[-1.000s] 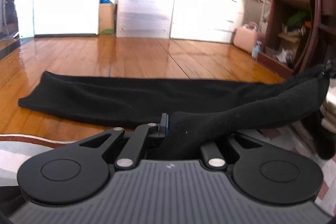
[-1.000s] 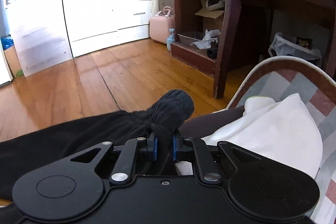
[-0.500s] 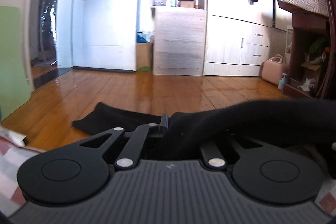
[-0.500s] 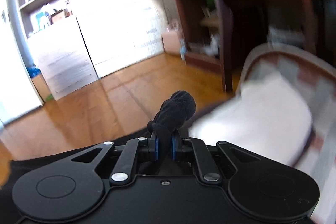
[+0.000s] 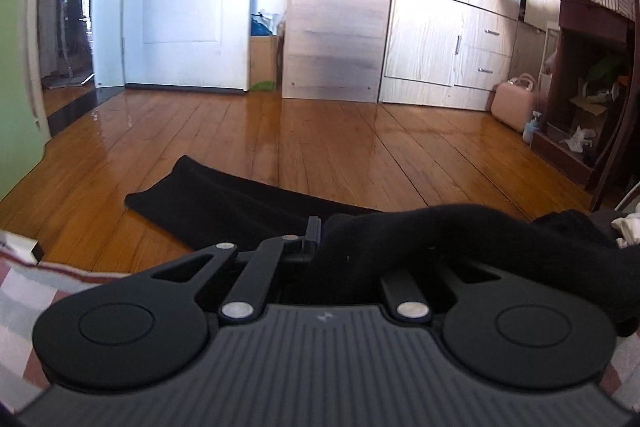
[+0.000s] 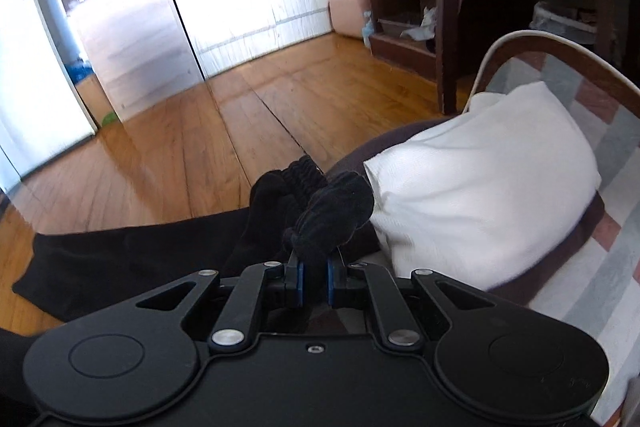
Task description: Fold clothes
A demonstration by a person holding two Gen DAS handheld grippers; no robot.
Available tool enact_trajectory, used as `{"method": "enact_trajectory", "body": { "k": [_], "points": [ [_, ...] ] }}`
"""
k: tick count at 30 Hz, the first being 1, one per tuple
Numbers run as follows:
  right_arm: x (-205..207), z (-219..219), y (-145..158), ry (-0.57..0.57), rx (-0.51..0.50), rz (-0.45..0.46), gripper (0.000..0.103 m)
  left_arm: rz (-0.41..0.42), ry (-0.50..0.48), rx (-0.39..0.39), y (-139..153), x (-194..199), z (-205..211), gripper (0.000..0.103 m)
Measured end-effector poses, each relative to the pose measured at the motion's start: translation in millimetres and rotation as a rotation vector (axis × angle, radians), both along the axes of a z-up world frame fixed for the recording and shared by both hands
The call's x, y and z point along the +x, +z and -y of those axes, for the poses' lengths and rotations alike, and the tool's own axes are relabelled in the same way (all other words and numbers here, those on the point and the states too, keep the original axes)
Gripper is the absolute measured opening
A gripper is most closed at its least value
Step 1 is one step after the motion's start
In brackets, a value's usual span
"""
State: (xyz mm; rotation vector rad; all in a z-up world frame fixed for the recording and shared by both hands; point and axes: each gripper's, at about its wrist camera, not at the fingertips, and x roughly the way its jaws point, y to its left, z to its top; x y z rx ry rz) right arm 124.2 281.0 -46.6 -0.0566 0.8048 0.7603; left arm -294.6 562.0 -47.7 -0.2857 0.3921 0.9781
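Both tools grip one black garment [image 5: 248,203]: the left hand-held gripper [image 5: 320,247] is clamped tight on a thick fold of it, and the right hand-held gripper [image 6: 313,279] pinches a bunched end between its blue pads [image 6: 299,283]. Most of the cloth trails flat across the wooden floor [image 5: 320,139], while the gripped part is raised over a striped mat [image 6: 600,267]. Just beside the right-hand bunch lies a folded white cloth [image 6: 480,195] on that mat.
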Motion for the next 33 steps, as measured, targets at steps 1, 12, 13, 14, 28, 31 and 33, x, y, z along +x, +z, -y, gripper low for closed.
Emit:
{"method": "enact_trajectory", "body": {
  "k": [1, 12, 13, 14, 28, 31, 33],
  "points": [
    [7.4, -7.6, 0.8, 0.006, -0.014, -0.010, 0.011, -0.037, -0.013, 0.018, 0.5, 13.6, -16.2, 0.005],
    [139.7, -118.7, -42.8, -0.108, 0.084, -0.504, 0.047, -0.565, 0.010, -0.114, -94.8, 175.4, -225.2, 0.056],
    [146.0, -114.5, -51.1, -0.127, 0.137, -0.547, 0.047, -0.502, 0.051, -0.182, -102.6, 170.5, -229.3, 0.055],
    [147.9, -106.7, -57.6, -0.130, 0.193, -0.573, 0.047, -0.431, 0.076, -0.235, -108.0, 162.8, -227.3, 0.057],
    [19.3, -33.8, -99.5, 0.127, 0.164, -0.260, 0.055, -0.027, -0.055, -0.505, -153.6, 96.0, -61.5, 0.062],
    [-15.3, -56.6, -130.2, 0.210, -0.039, -0.170, 0.055, -0.030, -0.127, -0.513, -164.0, 116.3, -45.2, 0.062],
    [-29.7, -74.0, -145.3, 0.257, -0.132, -0.096, 0.054, -0.029, -0.150, -0.440, -167.4, 130.0, -35.3, 0.062]
  ]
}}
